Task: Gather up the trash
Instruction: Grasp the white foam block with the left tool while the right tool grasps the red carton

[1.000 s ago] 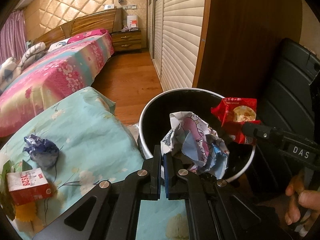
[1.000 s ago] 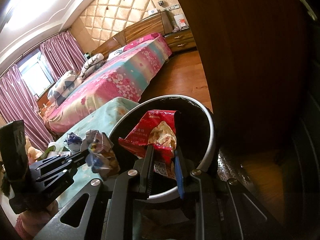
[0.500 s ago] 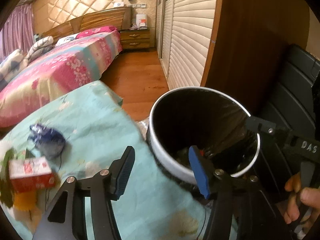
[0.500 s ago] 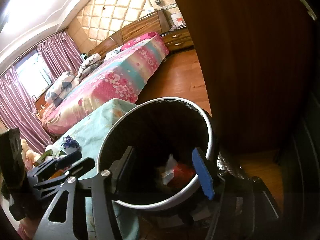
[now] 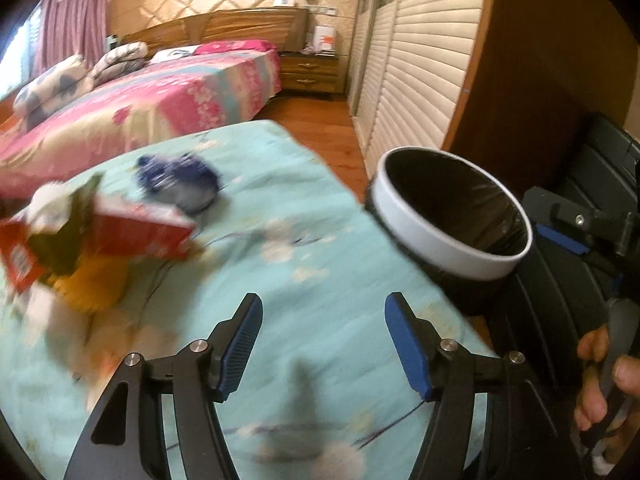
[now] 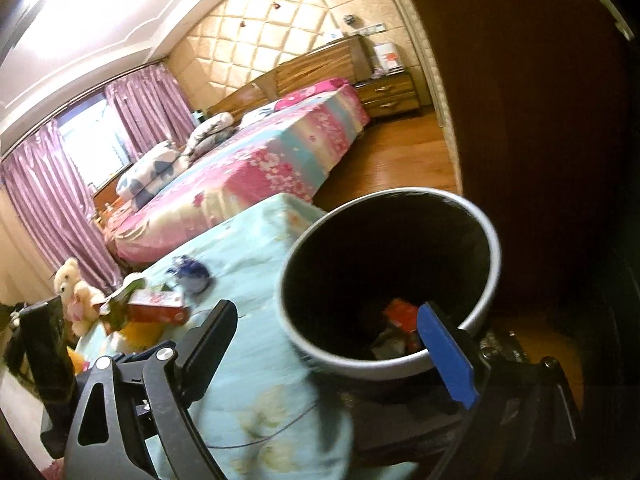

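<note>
Both jaws of the left hand-held gripper (image 5: 323,336) stand wide apart with nothing between them, over the table (image 5: 304,240) under its turquoise floral cloth. The right hand-held gripper (image 6: 326,346) is likewise spread and empty, its blue pad just at the near rim of the white-rimmed trash bin (image 6: 494,264).

Inside that bin, low against the black liner, lie a red wrapper and a pale crumpled one (image 6: 400,328). Well to the left on the cloth sit the pieces not yet collected: a red carton (image 5: 140,234), a crumpled blue wrapper (image 5: 178,182) just beyond it, and a green-and-yellow scrap (image 5: 80,256) touching the carton's near side.

By my reading, the step in hand is the reach for the next pieces. The next move calls for carrying the left hand-held gripper across to the carton, squaring the jaws over its narrower faces and closing firmly; the blue wrapper would need only a light pinch.

White marks show on the carton's end, but motion blur leaves them unreadable
</note>
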### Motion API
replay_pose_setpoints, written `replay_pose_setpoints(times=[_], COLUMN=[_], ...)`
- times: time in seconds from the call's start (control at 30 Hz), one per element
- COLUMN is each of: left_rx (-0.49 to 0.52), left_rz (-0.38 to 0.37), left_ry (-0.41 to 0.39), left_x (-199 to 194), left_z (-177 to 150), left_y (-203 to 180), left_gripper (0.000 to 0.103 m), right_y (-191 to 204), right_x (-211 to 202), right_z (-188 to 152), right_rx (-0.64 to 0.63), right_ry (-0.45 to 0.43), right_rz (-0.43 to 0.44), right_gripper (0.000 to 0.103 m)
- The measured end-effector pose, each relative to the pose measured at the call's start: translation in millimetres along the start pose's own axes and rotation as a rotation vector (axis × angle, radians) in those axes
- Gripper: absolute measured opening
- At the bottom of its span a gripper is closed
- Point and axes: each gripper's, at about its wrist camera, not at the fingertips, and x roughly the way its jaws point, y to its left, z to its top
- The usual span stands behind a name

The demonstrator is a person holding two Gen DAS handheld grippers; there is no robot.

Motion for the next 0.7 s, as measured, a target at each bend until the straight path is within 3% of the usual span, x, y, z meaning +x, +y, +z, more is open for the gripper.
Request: replay_pose_setpoints(times=[0.37, 0.7], left_rx=[-0.159, -0.260], left_rz=[0.088, 0.163], left_ry=[-0.009, -0.019], left_x=[-53.4, -76.5], left_z=[-39.3, -54.0], left_y=[70.8, 114.7], left_gripper=[0.063, 0.063], right_y=[58.6, 98.0], right_x=[25.2, 55.6], right_z=[-26.7, -49.1], right_rx=[-0.064, -0.118], right_ry=[0.079, 0.151], right_rz=[0.080, 0.137], right_gripper=[0.093, 0.093])
